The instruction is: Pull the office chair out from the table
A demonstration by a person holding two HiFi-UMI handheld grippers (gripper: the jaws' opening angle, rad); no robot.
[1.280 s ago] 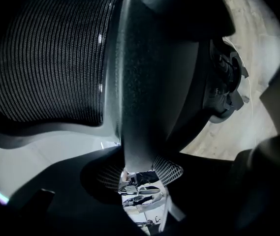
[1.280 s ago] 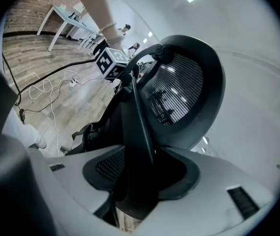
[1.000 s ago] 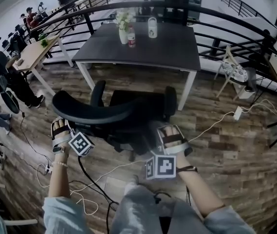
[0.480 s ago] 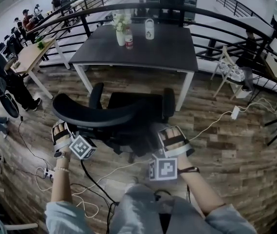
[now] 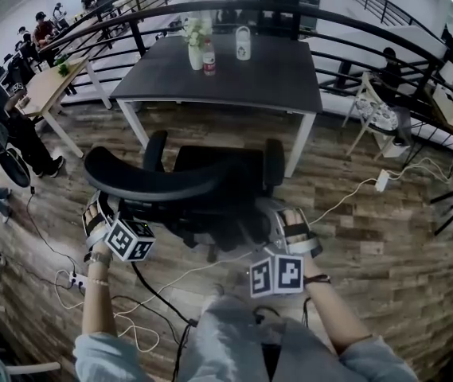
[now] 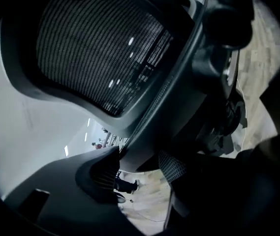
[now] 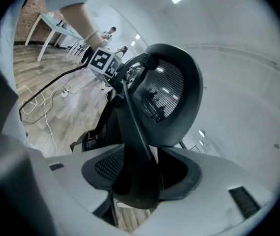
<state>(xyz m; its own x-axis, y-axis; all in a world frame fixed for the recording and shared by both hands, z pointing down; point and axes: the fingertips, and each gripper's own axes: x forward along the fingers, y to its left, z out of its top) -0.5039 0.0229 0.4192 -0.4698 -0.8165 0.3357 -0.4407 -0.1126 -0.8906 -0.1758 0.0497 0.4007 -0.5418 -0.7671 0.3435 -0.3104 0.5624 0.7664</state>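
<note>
**Loosening jaws at the back of an office chair**

A black office chair (image 5: 170,183) is standing on the wood-plank floor (image 5: 369,213), just in front of the near edge of a dark, matte table (image 5: 234,78). Its seat is sitting between the table's white legs, and its curved backrest is facing the person. The left gripper (image 5: 96,213) and the right gripper (image 5: 286,221) are flanking that backrest, one at each end.

In the left gripper view, the left gripper (image 6: 140,166) is showing jaws that have just been opening. The chair's smooth moulded frame is passing between them without being clamped, and the fine black mesh of the backrest (image 6: 100,48) is filling the upper part of the view.

In the right gripper view, the right gripper (image 7: 140,171) is showing jaws that have likewise just been opening. The rounded edge of the chair (image 7: 164,92) is standing between them, and a ribbed pad (image 7: 108,163) is lying partly bare beside it.

A bottle (image 5: 208,58), a white cup (image 5: 244,44) and a vase of flowers (image 5: 193,42) are standing at the table's far end. The seat and backrest are hiding the chair's base. The left gripper's jaws are sinking into shadow at the bottom of its view, and their edges are proving hard to trace.
</note>
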